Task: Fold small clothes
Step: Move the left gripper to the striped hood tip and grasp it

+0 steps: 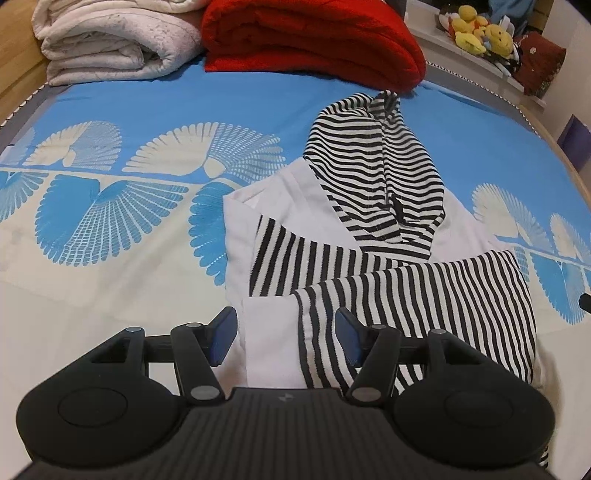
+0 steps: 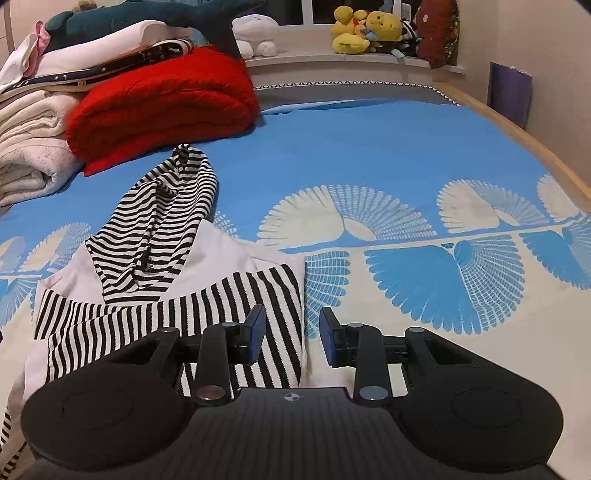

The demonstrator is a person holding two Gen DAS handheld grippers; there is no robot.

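Note:
A small white hoodie (image 1: pixel 280 206) with a black-and-white striped hood (image 1: pixel 373 162) and striped sleeves (image 1: pixel 424 302) lies on the bed, sleeves folded across its front. My left gripper (image 1: pixel 286 334) is open, low over the hoodie's near left edge, holding nothing. In the right wrist view the hoodie (image 2: pixel 229 254) lies left of centre with the hood (image 2: pixel 162 218) pointing away. My right gripper (image 2: pixel 291 336) is open over the hoodie's near right edge, with its left finger above a striped sleeve (image 2: pixel 273 314). It holds nothing.
The bed has a blue and cream fan-patterned sheet (image 2: pixel 406 229). A folded red blanket (image 1: pixel 314 40) and a folded white quilt (image 1: pixel 110 40) sit at the far end. Plush toys (image 2: pixel 365 29) line a ledge beyond. A wooden bed frame (image 2: pixel 535 144) runs along the right.

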